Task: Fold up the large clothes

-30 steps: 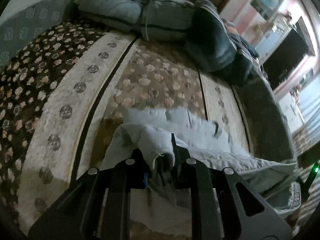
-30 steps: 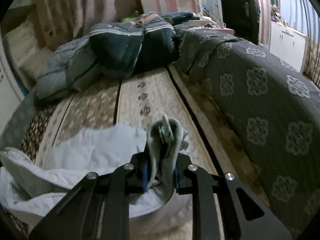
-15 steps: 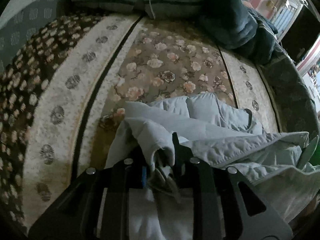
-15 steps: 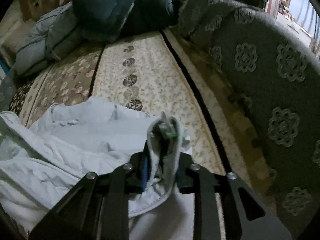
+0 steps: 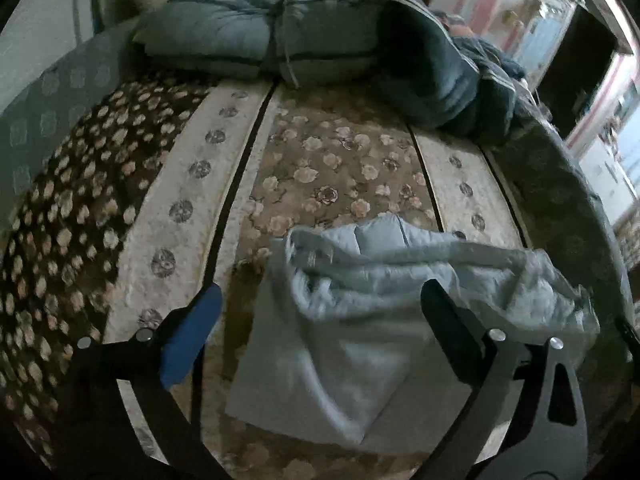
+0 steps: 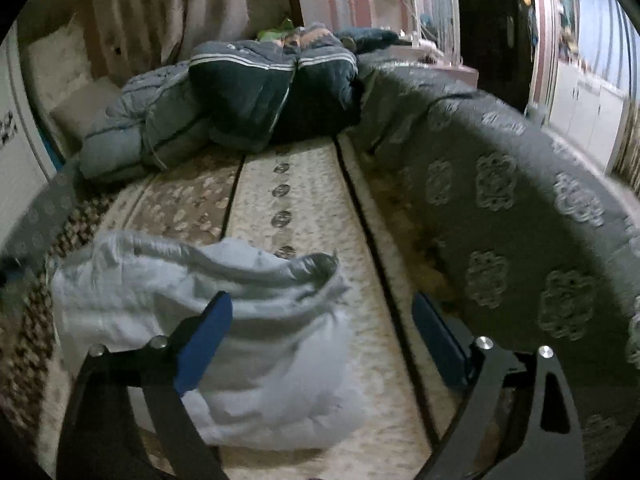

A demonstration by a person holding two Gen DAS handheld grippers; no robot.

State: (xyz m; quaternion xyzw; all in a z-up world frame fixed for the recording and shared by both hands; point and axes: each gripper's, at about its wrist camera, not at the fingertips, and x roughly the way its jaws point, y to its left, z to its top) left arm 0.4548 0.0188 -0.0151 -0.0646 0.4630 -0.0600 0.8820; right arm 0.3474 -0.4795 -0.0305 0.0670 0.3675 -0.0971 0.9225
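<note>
A pale grey-white quilted garment lies bunched and partly folded on the patterned bed cover. It also shows in the right wrist view, left of centre. My left gripper is open and empty, its jaws spread wide above the garment. My right gripper is open and empty, its left finger over the garment's right side and its right finger over the bed cover.
Folded grey and dark blue quilts are piled at the far end of the bed, also in the right wrist view. A dark grey patterned blanket covers the bed's right side. A dark cabinet stands beyond.
Both grippers were shut on the garment's edge and have let go and opened wide. The garment has dropped onto the bed in a folded heap.
</note>
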